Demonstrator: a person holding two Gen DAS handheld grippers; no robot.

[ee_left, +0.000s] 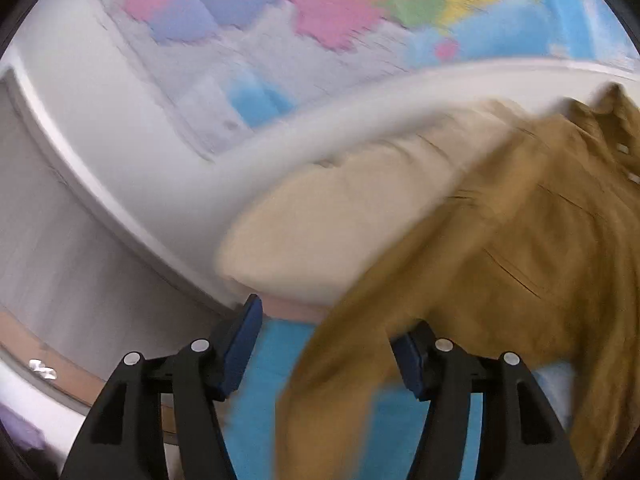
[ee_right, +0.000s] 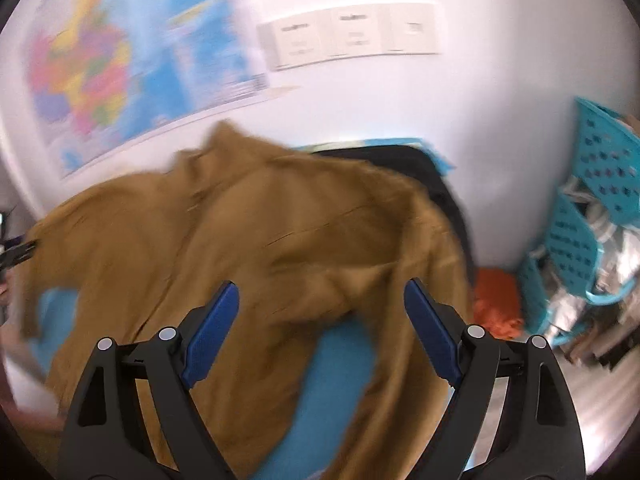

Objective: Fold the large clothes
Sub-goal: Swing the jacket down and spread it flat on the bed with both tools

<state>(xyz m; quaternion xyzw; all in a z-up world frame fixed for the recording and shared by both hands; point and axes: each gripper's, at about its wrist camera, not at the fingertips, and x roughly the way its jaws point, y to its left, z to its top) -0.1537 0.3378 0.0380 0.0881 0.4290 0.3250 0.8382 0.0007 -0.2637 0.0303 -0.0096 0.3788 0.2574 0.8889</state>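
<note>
A mustard-brown shirt (ee_right: 280,232) lies crumpled on a blue mat (ee_right: 336,364); it also shows in the left wrist view (ee_left: 520,264), with its paler inner side (ee_left: 344,220) turned up. My left gripper (ee_left: 332,328) is open just above the shirt's edge, which drapes over the right finger. My right gripper (ee_right: 320,308) is open and empty above the shirt. The other gripper (ee_right: 18,252) shows at the far left edge of the right wrist view. Both views are motion-blurred.
A coloured wall map (ee_left: 320,12) hangs behind, with wall sockets (ee_right: 352,36) beside it. A dark garment (ee_right: 436,176) lies behind the shirt. An orange cloth (ee_right: 496,304) and a turquoise laundry basket (ee_right: 592,216) stand at the right.
</note>
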